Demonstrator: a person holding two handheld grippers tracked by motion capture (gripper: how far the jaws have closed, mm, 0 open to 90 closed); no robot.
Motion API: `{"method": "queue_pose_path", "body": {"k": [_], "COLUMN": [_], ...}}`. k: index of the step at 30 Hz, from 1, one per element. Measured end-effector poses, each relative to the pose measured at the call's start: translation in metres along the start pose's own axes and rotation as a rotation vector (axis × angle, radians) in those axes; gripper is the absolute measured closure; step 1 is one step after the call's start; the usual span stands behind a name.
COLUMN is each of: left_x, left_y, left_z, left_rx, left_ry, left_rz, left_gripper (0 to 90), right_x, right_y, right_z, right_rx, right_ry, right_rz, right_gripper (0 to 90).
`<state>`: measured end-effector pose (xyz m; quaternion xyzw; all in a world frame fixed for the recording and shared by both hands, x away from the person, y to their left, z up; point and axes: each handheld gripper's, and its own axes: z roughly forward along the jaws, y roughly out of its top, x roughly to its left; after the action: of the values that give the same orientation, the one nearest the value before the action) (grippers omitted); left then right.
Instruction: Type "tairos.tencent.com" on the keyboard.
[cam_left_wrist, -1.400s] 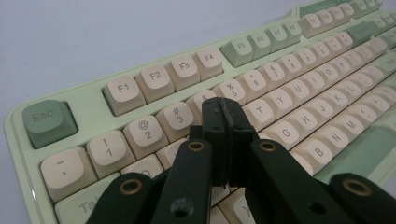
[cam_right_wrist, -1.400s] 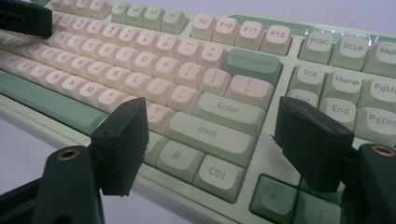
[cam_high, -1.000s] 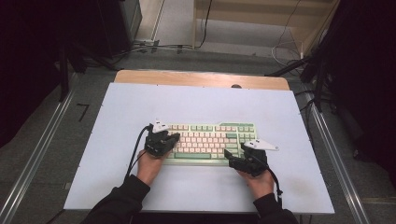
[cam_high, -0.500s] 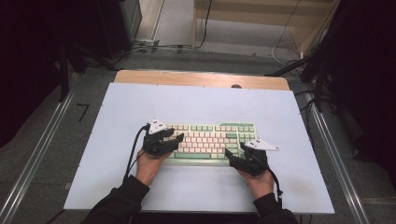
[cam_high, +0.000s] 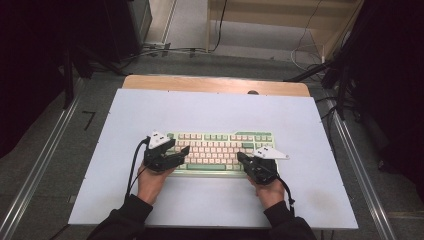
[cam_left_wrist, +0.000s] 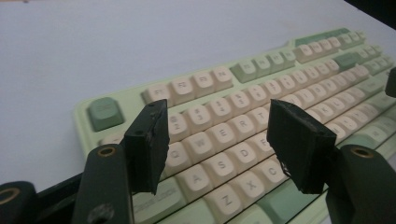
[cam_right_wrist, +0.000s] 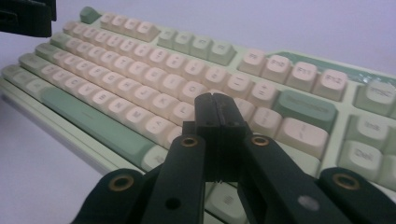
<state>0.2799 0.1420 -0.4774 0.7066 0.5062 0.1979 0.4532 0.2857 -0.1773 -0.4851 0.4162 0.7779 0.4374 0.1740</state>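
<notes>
A pale lavender-white table (cam_high: 210, 107) with a wooden far edge carries a mint-green keyboard (cam_high: 222, 150) with cream keys, lying flat near its front middle.

A green and cream keyboard (cam_high: 220, 152) is seen on a white table (cam_high: 215, 107), flanked by the left gripper (cam_high: 182, 151) and right gripper (cam_high: 243, 159), each held by a hand.

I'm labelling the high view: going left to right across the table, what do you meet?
Table's bare left part → left tongs, jaws apart over the keyboard's left end → keyboard → right tongs, jaws shut at its right end → bare right part.
</notes>
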Motion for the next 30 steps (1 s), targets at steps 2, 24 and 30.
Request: {"method": "queue_pose_path", "body": {"k": [2,24,30], "left_x": [0.005,0.026,0.026], "left_y": [-0.002,-0.023,-0.024], "left_z": [-0.006,-0.040,-0.041], "left_rx": [-0.011,-0.002,-0.002], "left_ry": [0.016,0.097,0.094], "left_rz": [-0.016,-0.083,-0.087], "left_gripper": [39.1,39.1,39.3], "right_x": [0.004,0.039,0.042], "right_y": [0.003,0.017,0.017], "right_z": [0.004,0.044,0.047], "right_rx": [0.001,0.060,0.069], "right_ry": [0.021,0.139,0.146], "right_rz": [-0.014,-0.102,-0.113], "right_gripper": [87.7,87.7,87.7]}}
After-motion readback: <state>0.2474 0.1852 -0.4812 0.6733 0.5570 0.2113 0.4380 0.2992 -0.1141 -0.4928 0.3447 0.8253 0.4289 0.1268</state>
